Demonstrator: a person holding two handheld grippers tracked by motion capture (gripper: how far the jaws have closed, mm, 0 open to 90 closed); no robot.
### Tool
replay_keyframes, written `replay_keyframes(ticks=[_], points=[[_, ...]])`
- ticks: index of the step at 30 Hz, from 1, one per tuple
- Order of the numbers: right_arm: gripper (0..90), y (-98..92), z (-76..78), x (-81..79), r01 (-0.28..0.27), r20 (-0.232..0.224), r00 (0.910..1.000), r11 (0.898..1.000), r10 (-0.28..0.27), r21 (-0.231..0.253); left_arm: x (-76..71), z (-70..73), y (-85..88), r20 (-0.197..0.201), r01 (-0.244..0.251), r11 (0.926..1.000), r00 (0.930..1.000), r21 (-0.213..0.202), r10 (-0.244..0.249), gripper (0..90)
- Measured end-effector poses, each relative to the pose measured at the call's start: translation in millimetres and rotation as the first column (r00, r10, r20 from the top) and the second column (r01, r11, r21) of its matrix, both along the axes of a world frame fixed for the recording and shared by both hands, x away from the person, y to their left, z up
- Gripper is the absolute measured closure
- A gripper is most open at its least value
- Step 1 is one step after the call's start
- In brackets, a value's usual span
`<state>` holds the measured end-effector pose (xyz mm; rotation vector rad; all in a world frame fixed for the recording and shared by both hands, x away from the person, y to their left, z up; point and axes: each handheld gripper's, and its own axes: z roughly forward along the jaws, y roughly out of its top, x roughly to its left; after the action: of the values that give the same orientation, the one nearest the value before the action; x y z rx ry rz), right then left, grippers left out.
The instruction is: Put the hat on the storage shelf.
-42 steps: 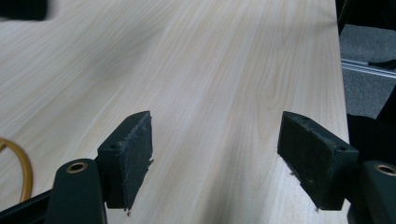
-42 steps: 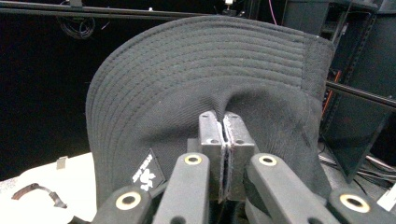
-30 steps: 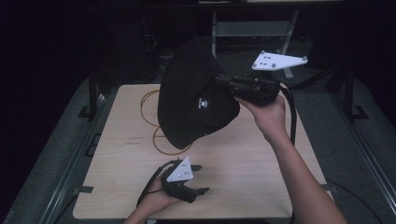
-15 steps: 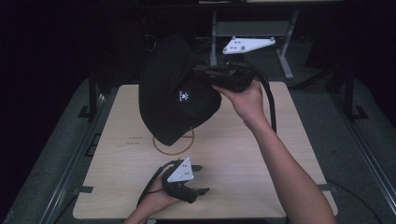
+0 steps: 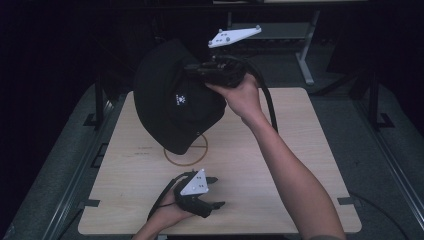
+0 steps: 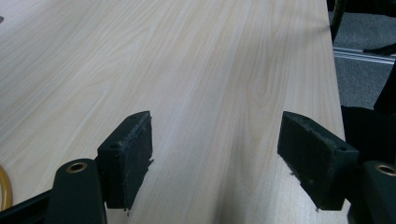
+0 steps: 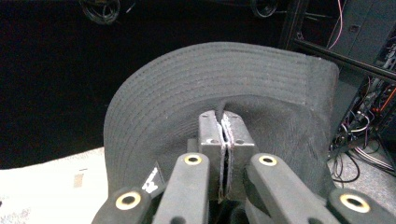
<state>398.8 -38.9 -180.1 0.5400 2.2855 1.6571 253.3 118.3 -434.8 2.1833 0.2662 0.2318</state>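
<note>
A black bucket hat [image 5: 172, 100] with a small white logo hangs in the air over the far left of the wooden table [image 5: 310, 165]. My right gripper [image 5: 197, 70] is shut on the hat, its jaws pinching a fold of the black fabric [image 7: 224, 105] with the stitched brim [image 7: 205, 70] arching beyond. My left gripper [image 5: 216, 192] rests low near the table's front edge, open, with bare wood between its pads [image 6: 128, 154].
An orange ring outline [image 5: 197, 157] is drawn on the table, partly hidden under the hat. A metal stand [image 5: 305, 60] rises behind the table. Dark floor and side rails [image 5: 95, 120] flank the table.
My right gripper has carried the hat leftward and a little away over the table. The left gripper has stayed still.
</note>
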Motion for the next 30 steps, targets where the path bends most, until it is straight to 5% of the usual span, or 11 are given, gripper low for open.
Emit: replay_keyframes(ticks=[13, 20, 30], points=[[87.8, 37.7, 1.9, 26.1, -0.01, -0.02, 0.9998, 0.994, 0.008, -0.109, 0.0, -0.4, -1.4, 0.0, 0.013, 0.9998, 0.9999, 0.013, -0.013, 25.9], [87.7, 62.4, -7.2, 45.1, -0.014, -0.069, 0.9976, 0.989, 0.004, -0.144, -0.1, -1.6, -2.2, -0.014, 0.029, 0.9995, 0.9995, 0.009, -0.029, 25.9], [87.6, 99.4, -27.2, 61.4, 0.0, -0.088, 0.9959, 0.969, -0.022, -0.247, -3.1, -1.1, -4.0, -0.009, 0.038, 0.999, 0.9992, 0.025, -0.038, 25.9]])
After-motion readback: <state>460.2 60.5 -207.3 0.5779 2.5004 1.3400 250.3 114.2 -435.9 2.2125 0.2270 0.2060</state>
